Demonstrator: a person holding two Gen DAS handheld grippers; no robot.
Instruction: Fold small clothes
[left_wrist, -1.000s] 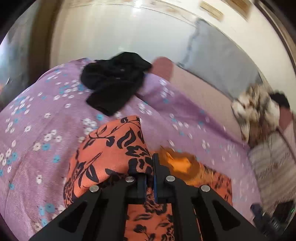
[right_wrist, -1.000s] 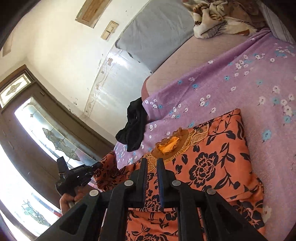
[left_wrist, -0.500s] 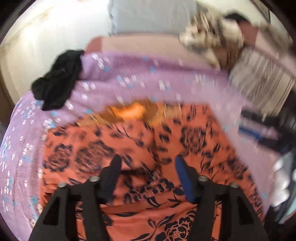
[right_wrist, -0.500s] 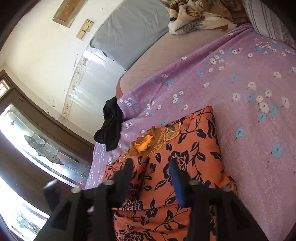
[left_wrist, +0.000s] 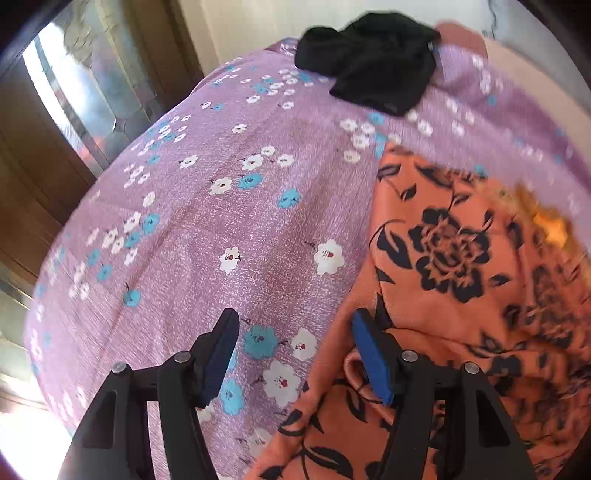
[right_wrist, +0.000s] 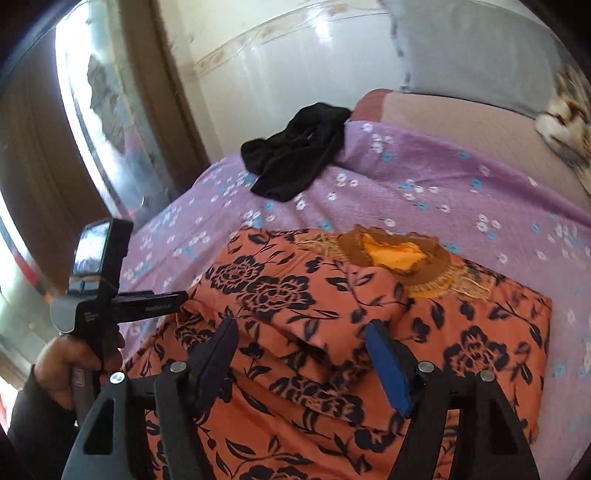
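An orange garment with black flowers (left_wrist: 461, 277) lies folded on the purple flowered sheet (left_wrist: 221, 221). My left gripper (left_wrist: 295, 321) hangs over the garment's left edge, its jaws closing. That edge lies by the right finger, and the pads press on nothing. In the right wrist view the garment (right_wrist: 332, 332) shows its embroidered neckline (right_wrist: 395, 254) at the far side. My right gripper (right_wrist: 302, 326) stands open just above the garment's near part. The left gripper (right_wrist: 177, 297), held by a hand (right_wrist: 62, 369), is at the garment's left side.
A crumpled black garment (right_wrist: 295, 158) lies at the far corner of the sheet (right_wrist: 443, 184). A grey pillow (right_wrist: 480, 55) and a patterned blanket (right_wrist: 565, 110) are at the back right. A glass-panelled door (right_wrist: 103, 110) stands left of the bed's edge.
Both grippers were shut on the orange garment and have let it go and opened. The left one swung to the garment's left edge. The right one rolled and drew back over the garment.
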